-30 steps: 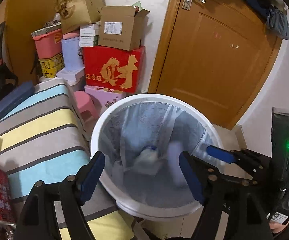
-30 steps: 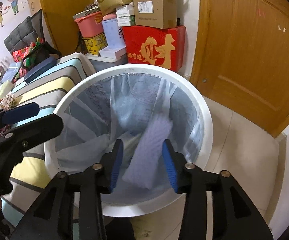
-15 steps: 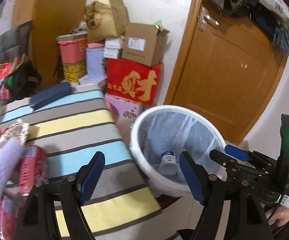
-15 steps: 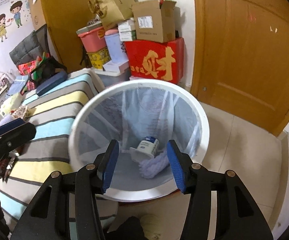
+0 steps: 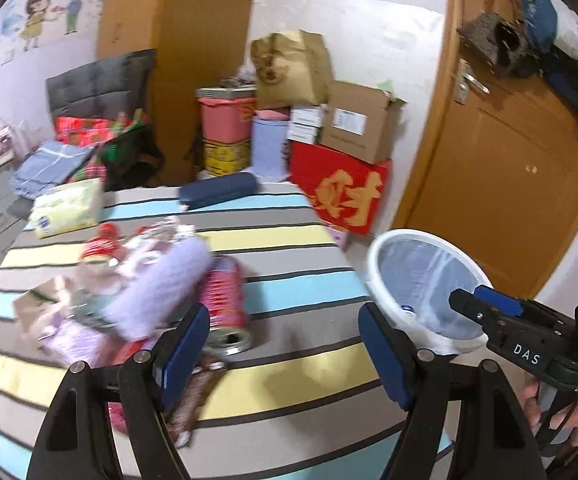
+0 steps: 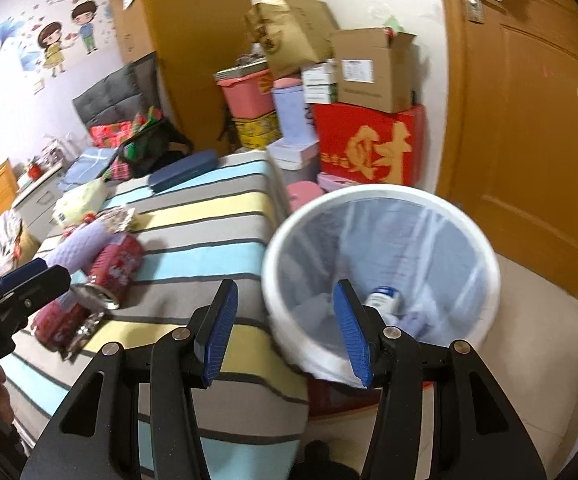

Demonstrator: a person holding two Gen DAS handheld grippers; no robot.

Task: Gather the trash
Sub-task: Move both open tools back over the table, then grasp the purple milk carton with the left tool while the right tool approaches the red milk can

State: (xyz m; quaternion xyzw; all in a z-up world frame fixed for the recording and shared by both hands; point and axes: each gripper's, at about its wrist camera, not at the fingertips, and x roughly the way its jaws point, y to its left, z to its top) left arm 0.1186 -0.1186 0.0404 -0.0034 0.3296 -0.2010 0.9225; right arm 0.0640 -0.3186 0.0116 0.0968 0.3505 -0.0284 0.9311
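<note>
**Hazard: Knocked Can and Mixed Pile at Next Pickup**

The left gripper (image 5: pixel 285 356) is spread and empty above the striped counter (image 5: pixel 289 252). The right gripper (image 6: pixel 289 326) is spread and empty at the near rim of the trash bin (image 6: pixel 485 248). Remaining trash, a red can (image 5: pixel 225 304) touching a purple roll (image 5: pixel 161 288) and wrappers (image 5: pixel 69 300), lies on the counter's left. The can is likely to roll off if nudged. The right gripper may tip the bin.
</note>
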